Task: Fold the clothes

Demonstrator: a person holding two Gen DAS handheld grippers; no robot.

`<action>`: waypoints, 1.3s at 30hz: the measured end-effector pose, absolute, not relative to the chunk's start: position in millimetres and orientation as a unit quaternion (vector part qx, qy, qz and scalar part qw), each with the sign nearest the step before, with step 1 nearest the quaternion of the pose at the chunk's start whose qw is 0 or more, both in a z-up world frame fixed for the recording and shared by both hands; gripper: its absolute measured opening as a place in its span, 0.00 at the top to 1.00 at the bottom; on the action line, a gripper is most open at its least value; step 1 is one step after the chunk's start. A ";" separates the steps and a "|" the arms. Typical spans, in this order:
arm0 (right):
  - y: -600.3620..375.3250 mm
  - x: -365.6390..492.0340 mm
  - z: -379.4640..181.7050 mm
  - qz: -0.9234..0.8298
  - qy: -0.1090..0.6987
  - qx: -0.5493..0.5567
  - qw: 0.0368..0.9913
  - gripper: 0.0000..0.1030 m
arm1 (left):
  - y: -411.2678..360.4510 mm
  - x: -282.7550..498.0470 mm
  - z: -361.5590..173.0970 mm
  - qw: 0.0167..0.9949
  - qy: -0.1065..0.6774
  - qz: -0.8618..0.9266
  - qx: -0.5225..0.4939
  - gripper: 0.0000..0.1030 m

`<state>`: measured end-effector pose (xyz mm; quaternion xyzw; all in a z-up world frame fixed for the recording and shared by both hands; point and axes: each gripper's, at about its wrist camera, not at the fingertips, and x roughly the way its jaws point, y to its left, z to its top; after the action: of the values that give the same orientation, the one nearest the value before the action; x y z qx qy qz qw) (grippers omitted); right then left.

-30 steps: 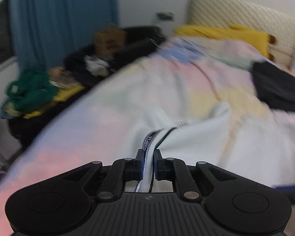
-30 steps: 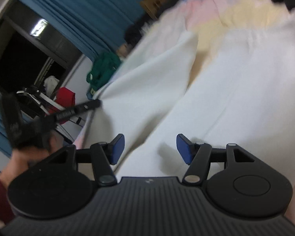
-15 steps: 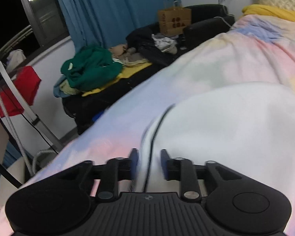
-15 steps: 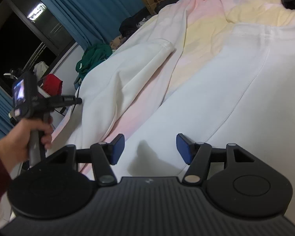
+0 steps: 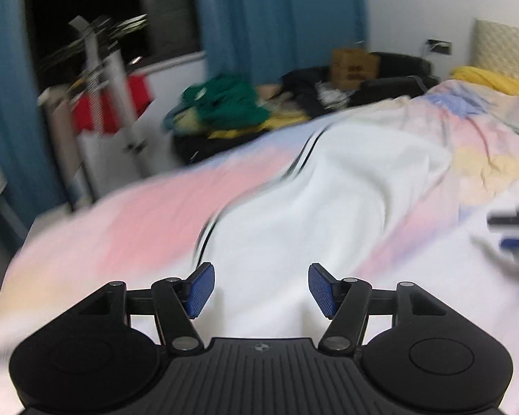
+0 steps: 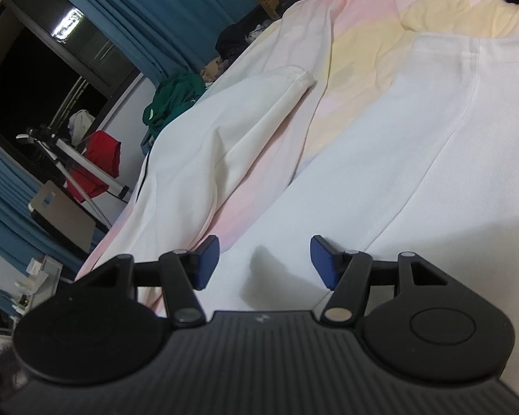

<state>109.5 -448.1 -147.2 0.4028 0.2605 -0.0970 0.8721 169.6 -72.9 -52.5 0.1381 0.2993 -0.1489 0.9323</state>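
Note:
White trousers (image 5: 328, 186) with a black side stripe lie spread on the pastel bedspread (image 5: 148, 214). One leg (image 6: 225, 145) lies to the left and the other leg (image 6: 415, 159) to the right in the right wrist view. My left gripper (image 5: 257, 288) is open and empty just above the white fabric. My right gripper (image 6: 264, 261) is open and empty above the right leg. The right gripper also shows blurred at the right edge of the left wrist view (image 5: 515, 231).
Blue curtains (image 5: 276, 17) and a dark window are behind the bed. A green garment pile (image 5: 225, 103), dark clothes and a brown paper bag (image 5: 353, 65) sit beside the bed. A rack with a red cloth (image 6: 97, 162) stands left. A yellow pillow (image 5: 494, 79) is at the head.
My left gripper was shut on the striped edge of the trousers, pulled it leftward, then opened and let it go. The right gripper stayed open over the other leg.

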 end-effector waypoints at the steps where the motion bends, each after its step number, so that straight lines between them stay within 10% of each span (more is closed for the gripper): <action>1: -447.3 109.0 -146.1 -0.093 0.262 0.401 0.873 0.40 | -65.7 157.5 -57.1 0.932 0.301 -0.146 0.137 0.39; 19: -498.7 193.6 -129.8 -0.065 0.304 0.514 0.799 0.41 | -15.0 161.4 -103.5 0.953 0.288 -0.098 0.017 0.53; 23: -520.1 248.5 -152.6 -0.114 0.279 0.543 0.784 0.41 | -2.4 168.9 -105.3 0.953 0.285 -0.104 -0.007 0.91; 27: -517.3 287.8 -172.5 -0.146 0.261 0.541 0.786 0.41 | 11.8 176.4 -103.5 0.951 0.285 -0.114 -0.048 0.96; 29: -512.3 301.9 -176.4 -0.162 0.261 0.511 0.803 0.49 | 16.9 178.4 -102.0 0.950 0.283 -0.117 -0.061 0.97; 31: -507.5 307.9 -171.6 -0.171 0.250 0.481 0.823 0.87 | 21.1 179.7 -100.5 0.948 0.286 -0.121 -0.073 0.97; 39: -527.3 255.3 -115.6 -0.171 0.170 0.386 0.891 0.92 | 26.0 159.4 -84.4 0.943 0.272 -0.170 -0.085 0.97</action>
<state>255.3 -527.3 -115.6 0.3856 0.1697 -0.1710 0.8906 159.4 26.0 -84.4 -0.0855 0.2716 -0.1703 0.9434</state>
